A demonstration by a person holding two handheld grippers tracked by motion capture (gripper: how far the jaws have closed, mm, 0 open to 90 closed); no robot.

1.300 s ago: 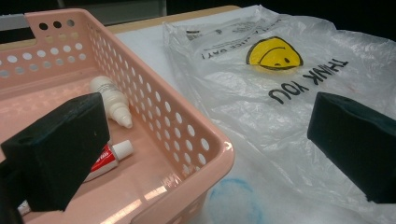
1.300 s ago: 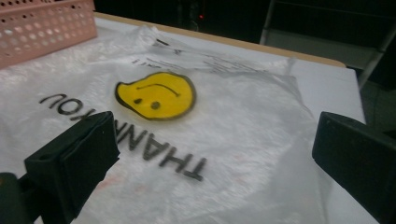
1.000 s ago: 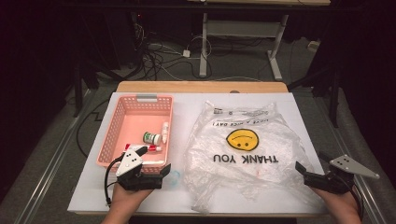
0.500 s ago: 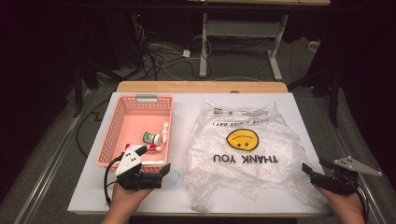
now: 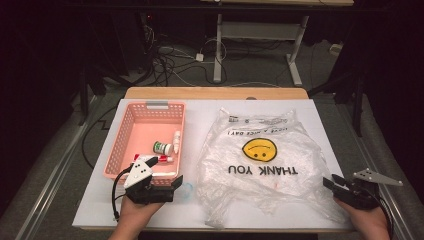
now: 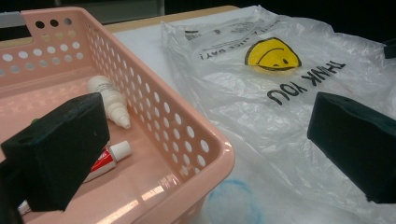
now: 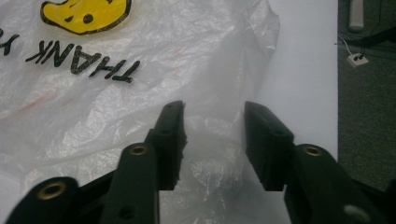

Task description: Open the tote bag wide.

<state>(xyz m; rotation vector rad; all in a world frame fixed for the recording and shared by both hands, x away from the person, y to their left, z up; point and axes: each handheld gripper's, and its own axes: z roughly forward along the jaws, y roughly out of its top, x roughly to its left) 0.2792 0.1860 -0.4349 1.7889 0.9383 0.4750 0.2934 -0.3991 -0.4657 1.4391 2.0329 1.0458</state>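
Observation:
A clear plastic bag (image 5: 260, 155) printed with a yellow smiley and "THANK YOU" lies flat on the white table top. My right gripper (image 5: 331, 183) is at the bag's near right edge, pointing left. Its jaws have just been closing. In the right gripper view they (image 7: 214, 135) stand a short gap apart with crumpled bag film (image 7: 93, 93) between them, and the pads are not pressing on it. My left gripper (image 5: 176, 186) rests at the near right corner of a pink basket (image 5: 120, 155). It (image 6: 210, 144) is wide open and holds nothing.
Inside the basket (image 6: 177, 121) lie a white dropper bottle (image 6: 109, 100), a red-and-white tube (image 6: 105, 158) and a green-capped jar (image 5: 163, 148). A faint blue ring (image 6: 231, 200) lies on the table between basket and bag (image 6: 280, 93). The table's edge runs close behind both hands.
The right gripper's jaws have drawn closer together over the bag's edge. The left gripper and the things in the basket have stayed put.

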